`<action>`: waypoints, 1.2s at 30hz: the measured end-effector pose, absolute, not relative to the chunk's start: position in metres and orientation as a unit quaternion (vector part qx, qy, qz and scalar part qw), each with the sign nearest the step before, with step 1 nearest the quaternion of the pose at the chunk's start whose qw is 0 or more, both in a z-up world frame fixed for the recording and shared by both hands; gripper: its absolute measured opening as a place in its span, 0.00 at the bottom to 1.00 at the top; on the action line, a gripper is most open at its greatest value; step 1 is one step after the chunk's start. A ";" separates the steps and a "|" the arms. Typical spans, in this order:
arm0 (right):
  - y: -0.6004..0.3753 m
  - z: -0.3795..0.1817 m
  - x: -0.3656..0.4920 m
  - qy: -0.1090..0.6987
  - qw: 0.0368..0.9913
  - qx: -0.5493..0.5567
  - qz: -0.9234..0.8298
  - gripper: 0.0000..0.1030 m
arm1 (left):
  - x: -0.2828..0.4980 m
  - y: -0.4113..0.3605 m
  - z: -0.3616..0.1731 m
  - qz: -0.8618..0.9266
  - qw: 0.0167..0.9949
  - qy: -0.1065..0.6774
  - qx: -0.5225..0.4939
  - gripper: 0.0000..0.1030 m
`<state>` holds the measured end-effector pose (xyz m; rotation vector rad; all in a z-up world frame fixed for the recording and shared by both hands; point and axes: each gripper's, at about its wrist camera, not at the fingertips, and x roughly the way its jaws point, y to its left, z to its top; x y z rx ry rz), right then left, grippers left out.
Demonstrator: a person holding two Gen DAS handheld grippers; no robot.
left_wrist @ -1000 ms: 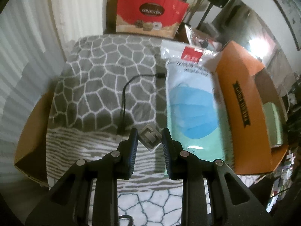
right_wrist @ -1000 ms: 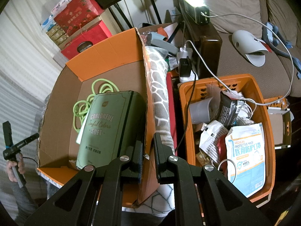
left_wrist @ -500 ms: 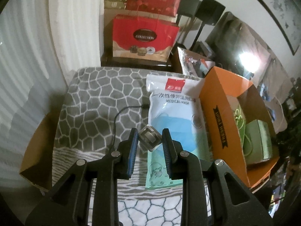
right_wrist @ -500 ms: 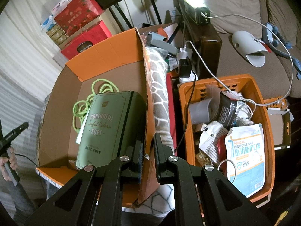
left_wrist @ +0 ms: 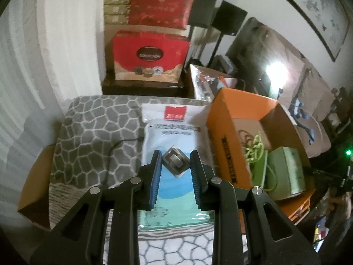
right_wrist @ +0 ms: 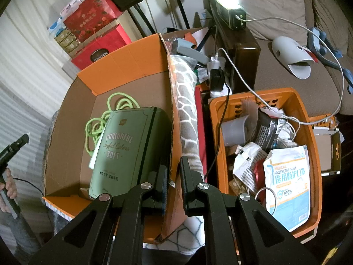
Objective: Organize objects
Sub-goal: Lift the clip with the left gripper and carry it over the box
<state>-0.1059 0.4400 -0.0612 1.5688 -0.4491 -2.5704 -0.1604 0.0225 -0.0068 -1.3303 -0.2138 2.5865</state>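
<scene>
My left gripper is shut on a small silver metal puzzle cube, held above a pack of medical masks on the grey patterned blanket. The orange cardboard box stands to the right, holding a green tissue pack and a green cord. My right gripper is shut on the near right wall of that orange box, with the green tissue pack and the green cord inside.
An orange plastic basket full of packets and a mask pack stands right of the box. A black cable lies on the blanket. Red gift boxes stack at the back. A sofa with cables lies behind.
My left gripper has lifted the metal cube and moved right, from the blanket over the mask pack, nearer the orange box. The right gripper has not moved.
</scene>
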 end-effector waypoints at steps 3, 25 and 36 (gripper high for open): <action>0.440 -0.061 -0.106 -0.148 0.049 0.514 -0.843 0.09 | -0.161 0.038 -0.002 0.881 0.123 -0.065 -0.452 0.23; 0.446 -0.057 -0.110 -0.149 0.067 0.517 -0.840 0.09 | -0.152 0.130 0.000 0.866 0.197 -0.020 -0.460 0.23; 0.451 -0.060 -0.112 -0.154 0.087 0.522 -0.835 0.09 | -0.152 0.153 -0.009 0.856 0.216 -0.010 -0.469 0.23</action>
